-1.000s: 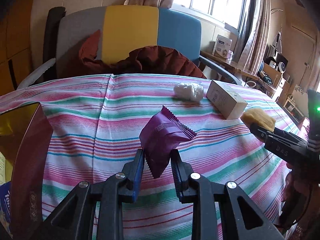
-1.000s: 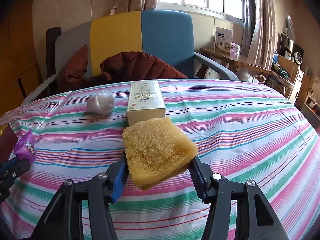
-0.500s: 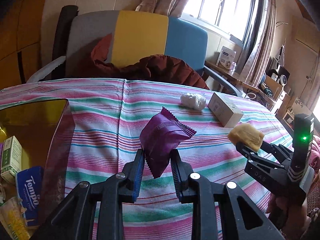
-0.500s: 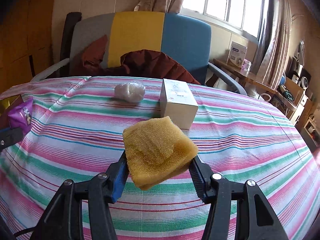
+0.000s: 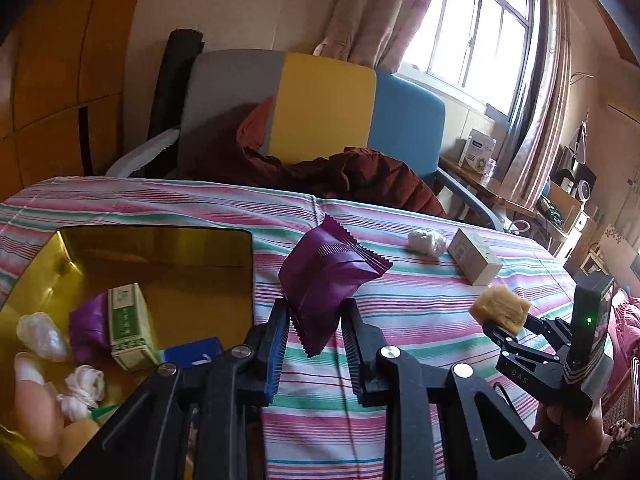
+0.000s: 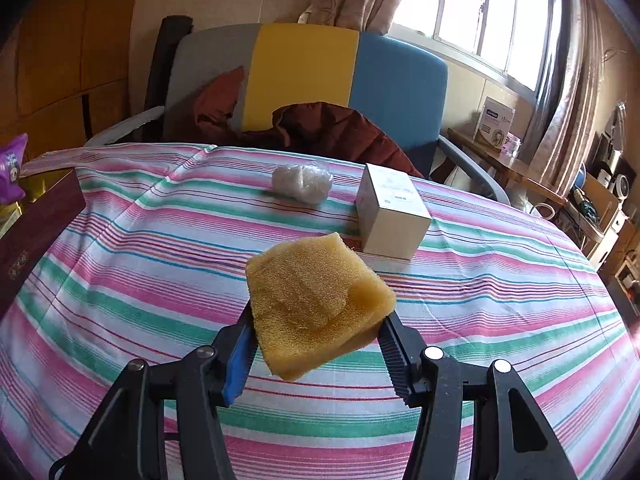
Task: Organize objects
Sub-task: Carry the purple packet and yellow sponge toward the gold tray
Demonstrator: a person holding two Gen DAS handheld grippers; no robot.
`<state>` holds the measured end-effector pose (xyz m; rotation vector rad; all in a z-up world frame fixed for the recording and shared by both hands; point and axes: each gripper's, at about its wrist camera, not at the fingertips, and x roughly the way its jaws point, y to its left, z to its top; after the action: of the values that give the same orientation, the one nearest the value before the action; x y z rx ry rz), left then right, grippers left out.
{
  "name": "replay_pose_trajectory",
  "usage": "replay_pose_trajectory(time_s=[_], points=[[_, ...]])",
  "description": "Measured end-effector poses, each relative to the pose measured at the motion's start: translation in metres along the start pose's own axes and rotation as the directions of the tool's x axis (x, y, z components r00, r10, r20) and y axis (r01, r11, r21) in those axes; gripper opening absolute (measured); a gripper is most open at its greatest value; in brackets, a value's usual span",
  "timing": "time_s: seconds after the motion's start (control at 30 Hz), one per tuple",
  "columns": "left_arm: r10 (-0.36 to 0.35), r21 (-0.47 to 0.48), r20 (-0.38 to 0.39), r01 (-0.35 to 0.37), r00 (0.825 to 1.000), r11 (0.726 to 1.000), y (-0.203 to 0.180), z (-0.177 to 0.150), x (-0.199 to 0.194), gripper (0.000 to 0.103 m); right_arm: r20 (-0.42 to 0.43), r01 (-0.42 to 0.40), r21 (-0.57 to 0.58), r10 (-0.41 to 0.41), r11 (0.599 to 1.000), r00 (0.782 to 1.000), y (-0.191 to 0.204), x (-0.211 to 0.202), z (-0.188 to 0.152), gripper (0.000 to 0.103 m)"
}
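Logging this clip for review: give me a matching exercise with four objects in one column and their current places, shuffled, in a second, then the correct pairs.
Things:
1. purple snack packet
2. yellow sponge
3. white carton
4. green-and-white box

Places:
A. lying inside the gold-lined box
B. standing on the striped tablecloth
C. clamped in the left claw
D. clamped in the right claw

Pairs: 1-C, 2-D, 3-B, 4-A
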<state>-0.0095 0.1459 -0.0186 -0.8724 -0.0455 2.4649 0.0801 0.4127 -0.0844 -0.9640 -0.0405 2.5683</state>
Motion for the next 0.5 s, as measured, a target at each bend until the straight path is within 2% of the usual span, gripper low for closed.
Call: replay_pose_trajectory(time_s=[0.2,0.33,0.5], points=[[0.077,-0.068,0.005,-0.077,0.997,0.995,0.044,0.004,-0.012,0.026,0.004,-0.057,-0.023,0.057,0.998,0.998,0.028,-0.013,0.001,0.057],[0.132,-0.111,0.008,-0.131,0.991,0.985,0.074,0.004,-0.019,0.026,0.0,-0.138,0.039,0.138,0.99,0.99,0.044,-0.02,0.006,0.057],[0.187,-0.162,-0.007,-0.186,0.982,0.969,0.108,0.001,-0.022,0.026,-0.001,-0.258,0.133,0.26,0.957,0.965,0.071,-0.028,0.016,0.057]])
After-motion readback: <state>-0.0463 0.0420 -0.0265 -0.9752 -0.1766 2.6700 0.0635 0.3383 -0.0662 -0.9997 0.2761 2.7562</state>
